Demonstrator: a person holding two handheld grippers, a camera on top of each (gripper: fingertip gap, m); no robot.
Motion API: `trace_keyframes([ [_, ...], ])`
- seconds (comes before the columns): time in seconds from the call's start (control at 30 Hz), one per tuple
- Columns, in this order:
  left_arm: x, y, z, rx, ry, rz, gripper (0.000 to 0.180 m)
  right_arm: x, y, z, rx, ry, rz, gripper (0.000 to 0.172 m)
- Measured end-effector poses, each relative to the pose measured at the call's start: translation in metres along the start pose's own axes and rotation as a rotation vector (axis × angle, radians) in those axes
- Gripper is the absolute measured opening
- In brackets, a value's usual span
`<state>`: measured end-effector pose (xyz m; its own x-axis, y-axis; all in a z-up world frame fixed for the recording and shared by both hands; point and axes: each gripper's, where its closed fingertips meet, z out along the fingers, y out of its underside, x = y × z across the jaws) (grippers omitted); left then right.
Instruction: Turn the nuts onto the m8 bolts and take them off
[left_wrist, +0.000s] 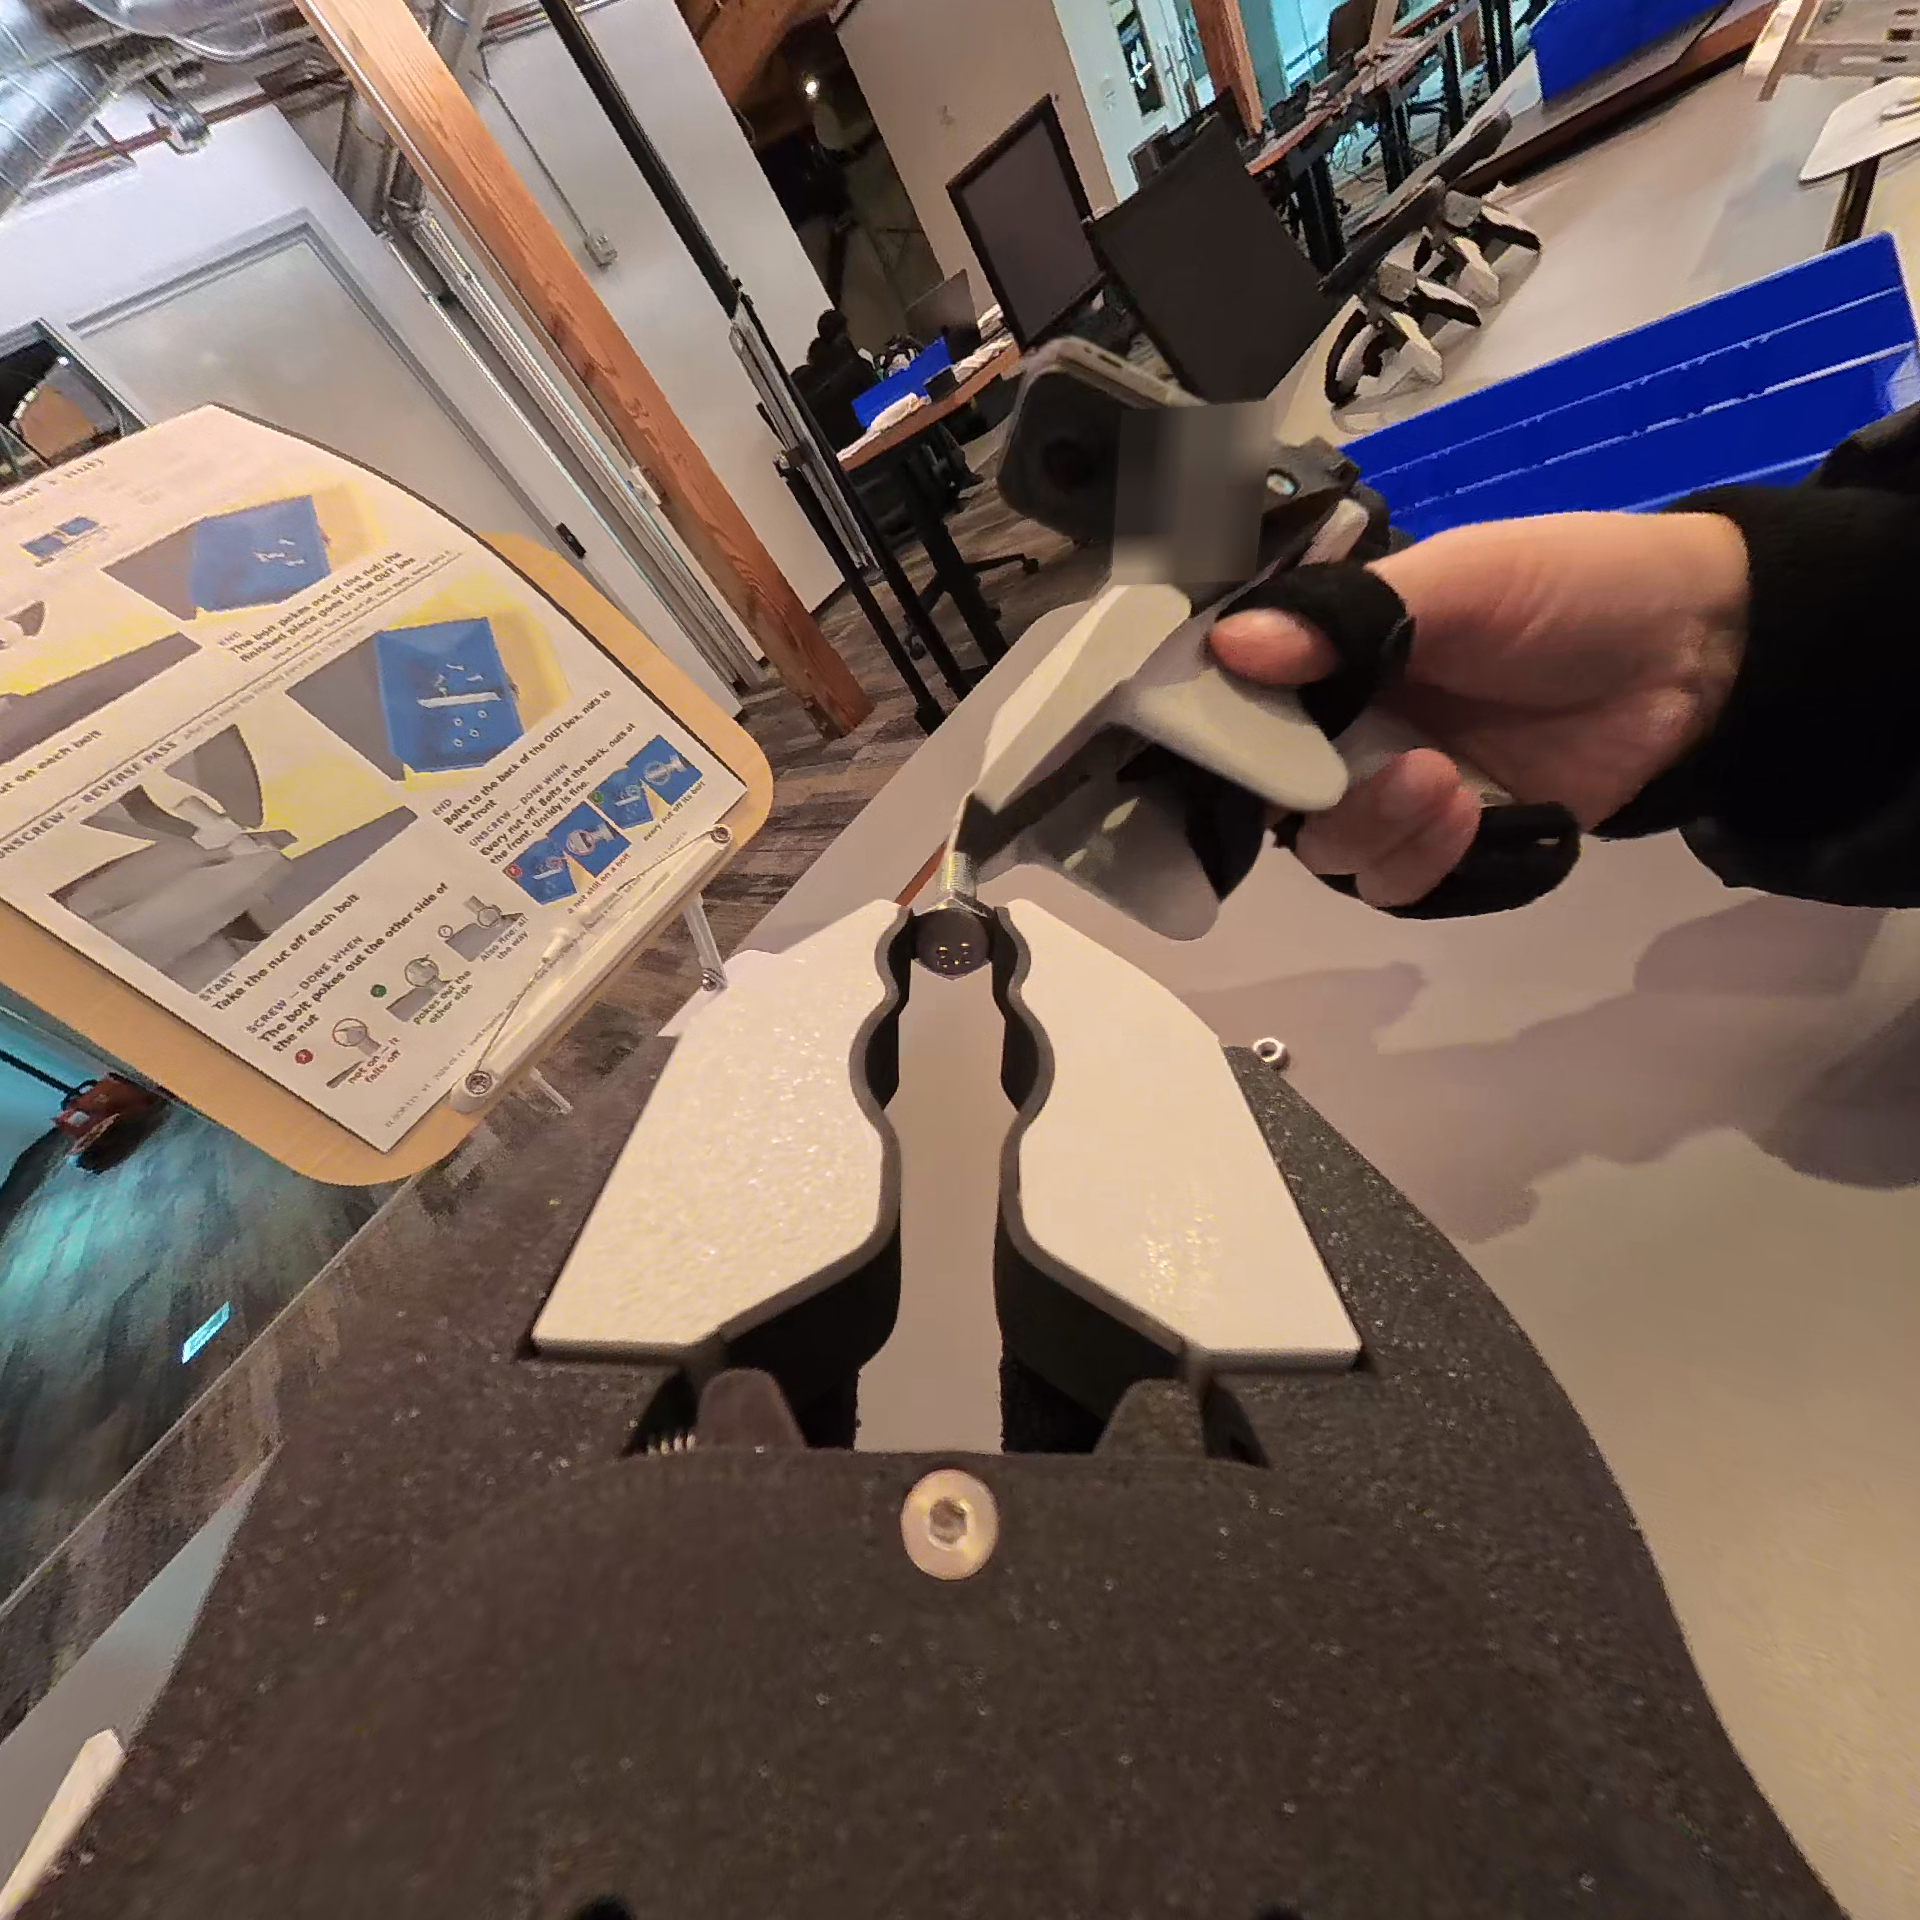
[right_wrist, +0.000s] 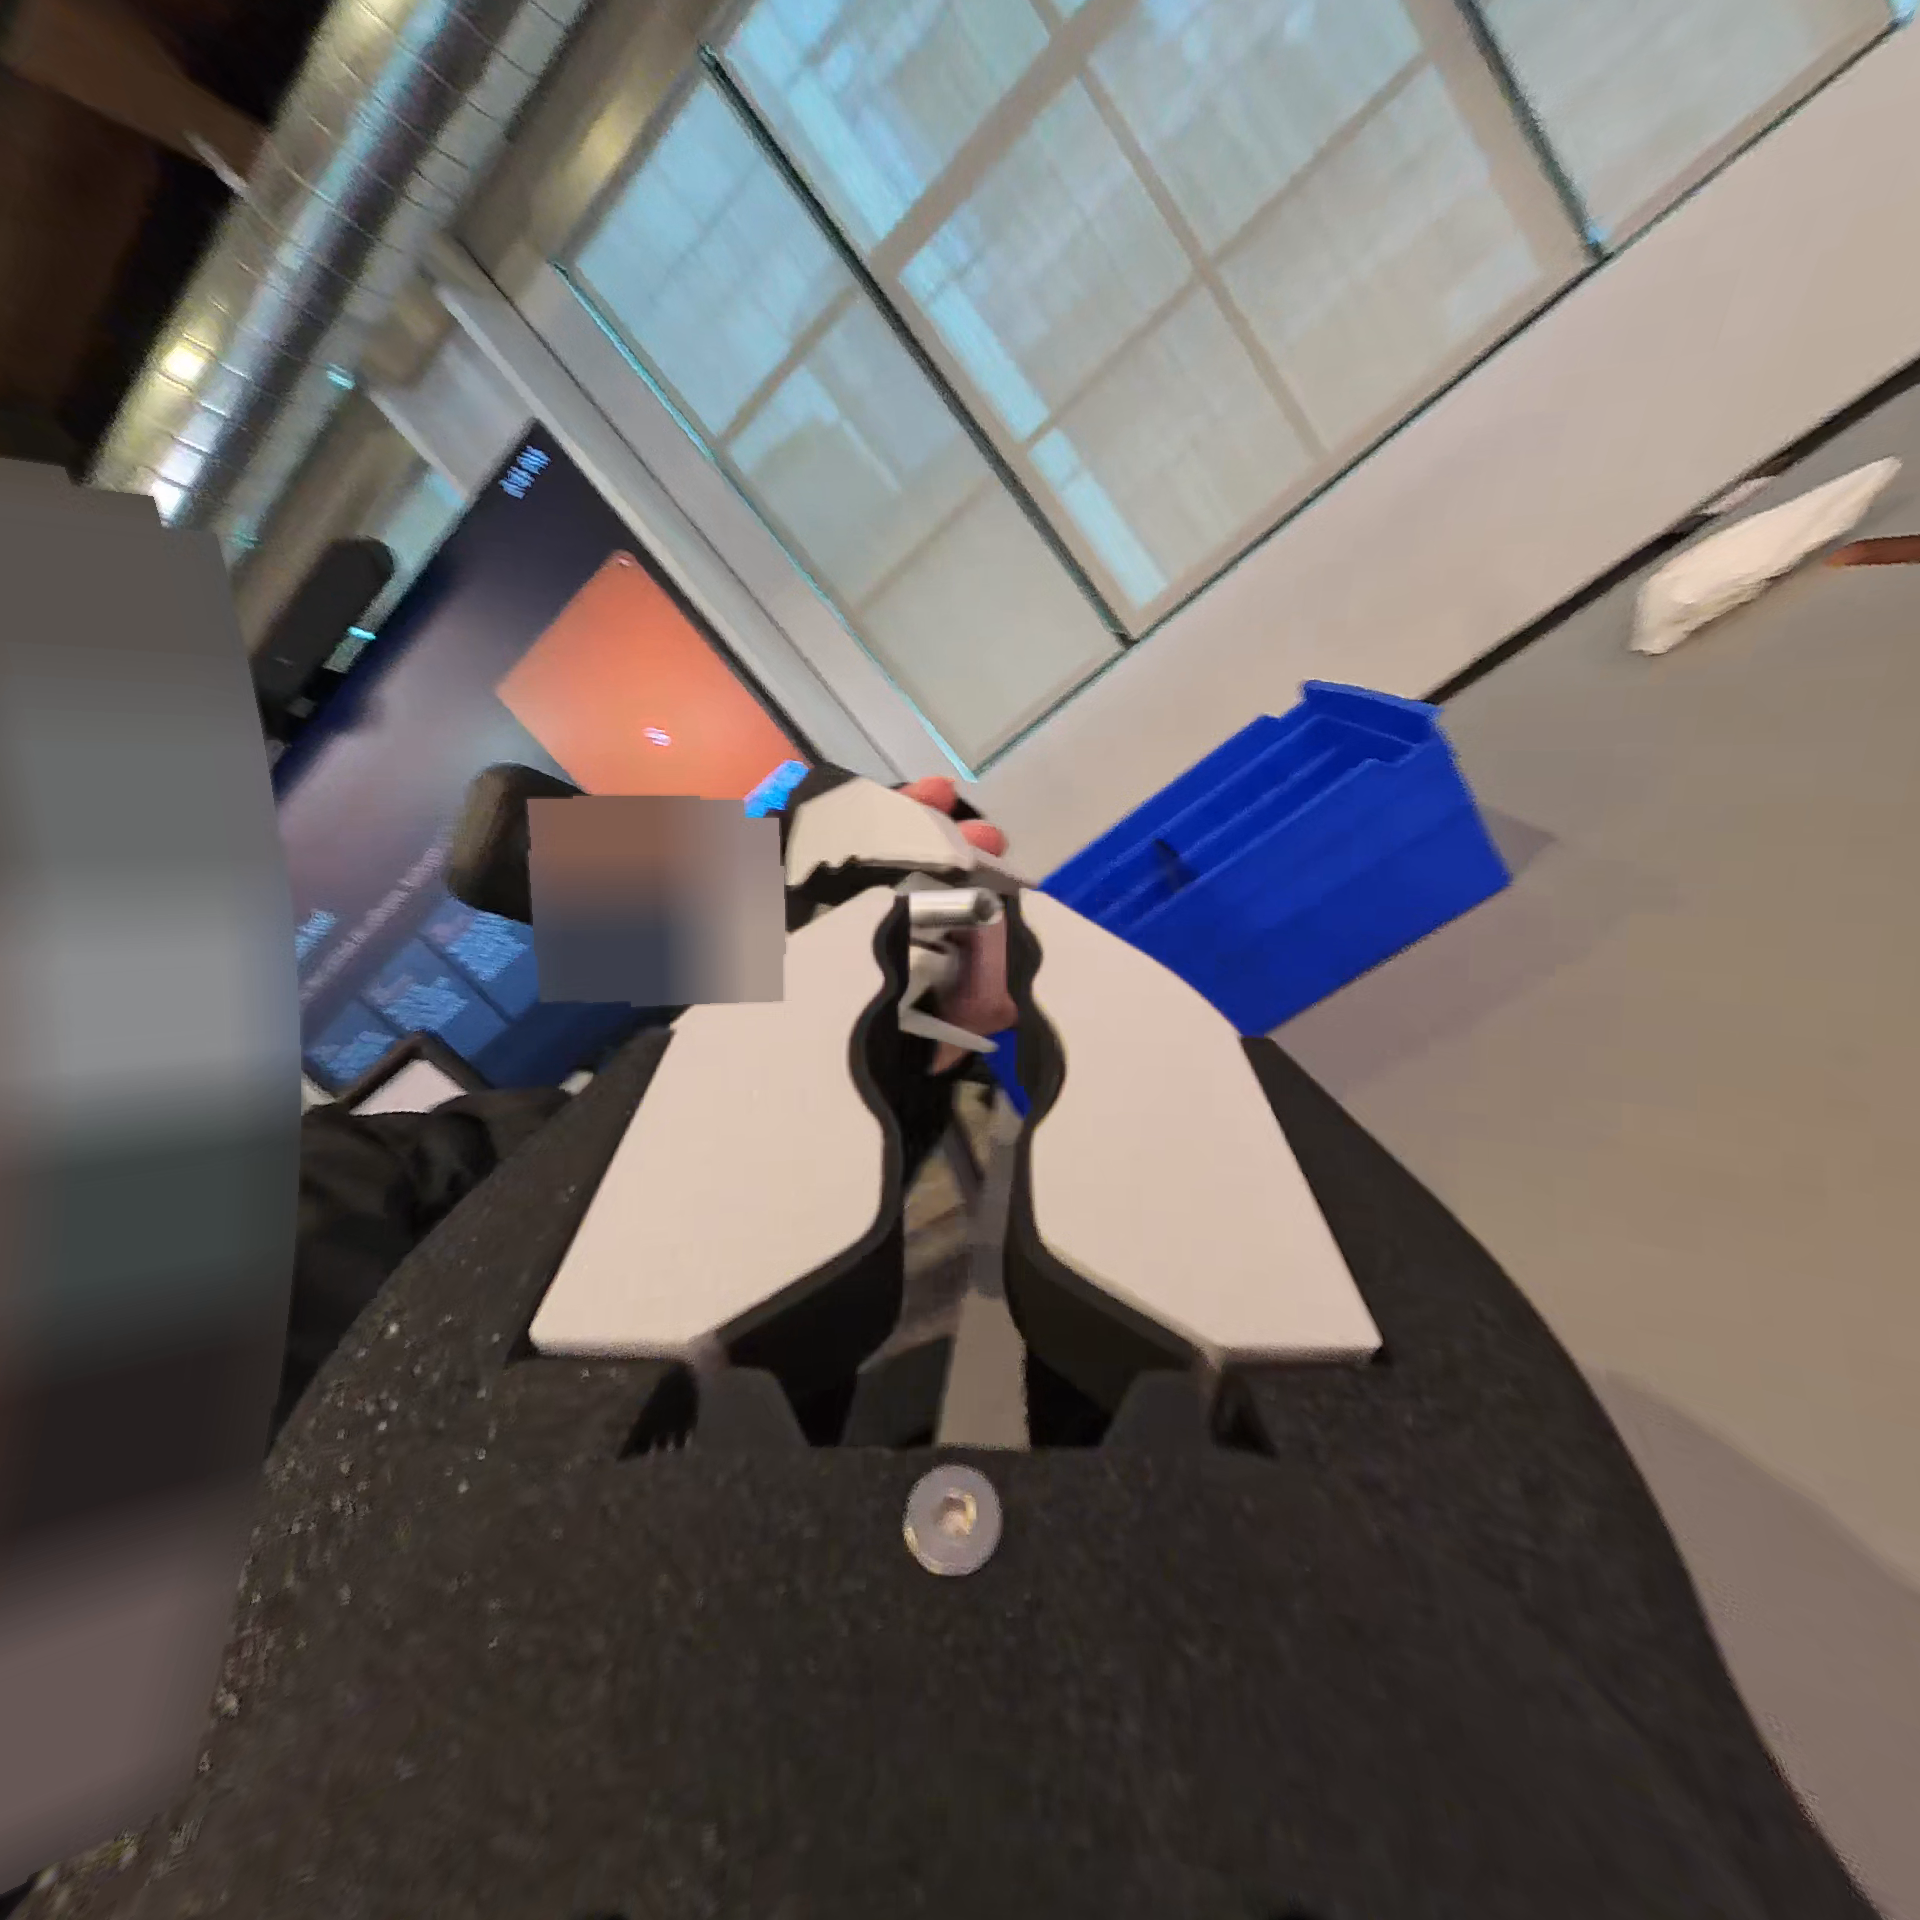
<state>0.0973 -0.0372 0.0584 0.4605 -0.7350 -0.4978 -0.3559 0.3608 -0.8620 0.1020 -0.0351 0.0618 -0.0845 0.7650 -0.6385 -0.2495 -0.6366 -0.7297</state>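
The left gripper (left_wrist: 954, 940) pinches the hexagonal head of a silver steel bolt (left_wrist: 953, 948) between its 2 white fingers (left_wrist: 790, 1101), at the very tips. The threaded shaft points away from the fingers, and its far end goes in between the fingers of the right gripper (left_wrist: 971, 831), which a hand (left_wrist: 1538, 707) in a black fingerless glove holds from the right.

In the right wrist view the right gripper's fingers (right_wrist: 1174, 1122) close on a silver metal piece (right_wrist: 951, 906) at their tips; the blur does not let me tell if it is the nut or the bolt end.

Right of the fingers the pale grey worktop (left_wrist: 1558, 1299) lies open; its edge runs just left of the fingertips. A small silver nut (left_wrist: 1265, 1049) lies on it beside the right finger.

Far beyond the fingers, to the right, stands a blue plastic bin (right_wrist: 1299, 842); its content is not clear. To the left stands a wooden board with an instruction sheet (left_wrist: 343, 790).
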Motion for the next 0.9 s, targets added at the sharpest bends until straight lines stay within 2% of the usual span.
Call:
trace_keyframes([
  [0.2, 0.001, -0.005, -0.001, 0.032, -0.011, 0.007, 0.014, -0.001, 0.004, 0.005, -0.021, -0.008, 0.023, 0.021],
  [0.3, 0.004, -0.007, 0.001, 0.041, 0.0, 0.009, 0.014, -0.005, 0.004, 0.009, -0.018, -0.041, 0.046, 0.019],
  [0.4, 0.004, -0.008, 0.0, 0.042, -0.009, 0.02, 0.015, -0.008, 0.002, 0.009, -0.004, -0.065, 0.052, 0.009],
  [0.53, 0.001, -0.005, 0.0, 0.025, -0.039, 0.018, 0.018, -0.007, 0.001, 0.009, -0.007, -0.035, 0.004, 0.007],
  [0.7, 0.002, 0.001, 0.0, -0.032, -0.017, -0.041, 0.038, -0.004, -0.005, 0.003, -0.05, 0.092, -0.216, 0.007],
  [0.77, 0.01, 0.003, 0.0, -0.052, 0.064, -0.108, 0.046, -0.007, 0.0, 0.002, -0.128, 0.131, -0.345, 0.007],
  [0.83, 0.027, 0.003, -0.002, -0.079, 0.223, -0.181, 0.043, -0.013, 0.008, 0.001, -0.225, 0.149, -0.489, 0.007],
  [0.9, 0.032, 0.002, -0.006, -0.089, 0.3, -0.236, 0.042, -0.019, 0.017, -0.001, -0.327, 0.138, -0.583, 0.007],
])
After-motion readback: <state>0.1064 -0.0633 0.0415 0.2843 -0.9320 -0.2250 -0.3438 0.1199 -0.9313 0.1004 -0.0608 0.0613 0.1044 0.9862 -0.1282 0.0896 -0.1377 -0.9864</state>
